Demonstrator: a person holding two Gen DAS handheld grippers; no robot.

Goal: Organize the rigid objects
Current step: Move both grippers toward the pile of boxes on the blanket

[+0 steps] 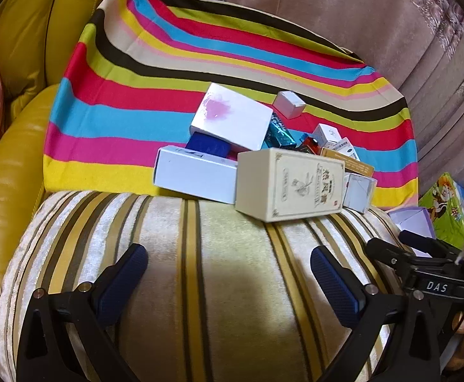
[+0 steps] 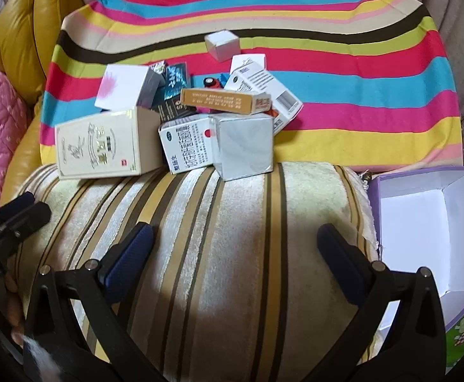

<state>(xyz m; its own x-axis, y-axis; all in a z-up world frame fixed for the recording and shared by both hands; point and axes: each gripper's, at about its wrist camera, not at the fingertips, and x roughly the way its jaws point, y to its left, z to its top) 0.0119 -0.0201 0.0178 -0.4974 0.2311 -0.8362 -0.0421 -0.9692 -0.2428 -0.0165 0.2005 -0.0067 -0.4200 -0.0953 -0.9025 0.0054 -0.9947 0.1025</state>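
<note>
The left gripper (image 1: 228, 273) has its fingers spread wide with nothing between them; the right gripper (image 2: 235, 254) is spread wide and holds nothing too; both hang over the striped cushion (image 2: 232, 222), near the pile but not touching it.

The boxes to tidy sit in a messy heap where the cushion meets the rainbow cloth (image 2: 327, 63); the big cream box (image 2: 101, 143) lies on the left of the heap; the silver cube (image 2: 244, 146) sits beside the blue and white medicine box (image 2: 187, 143); the orange box (image 2: 225, 100) rests on top of others; a small white box (image 2: 222, 44) sits alone farther back. The purple open box (image 2: 423, 222) waits on the right with nothing showing inside; it is probably where they go.

The heap looks wobbly; pulling a bottom box first could tip the orange box off; the cushion is soft and round, so a bumped box may slide; the silver cube looks slippery.
</note>
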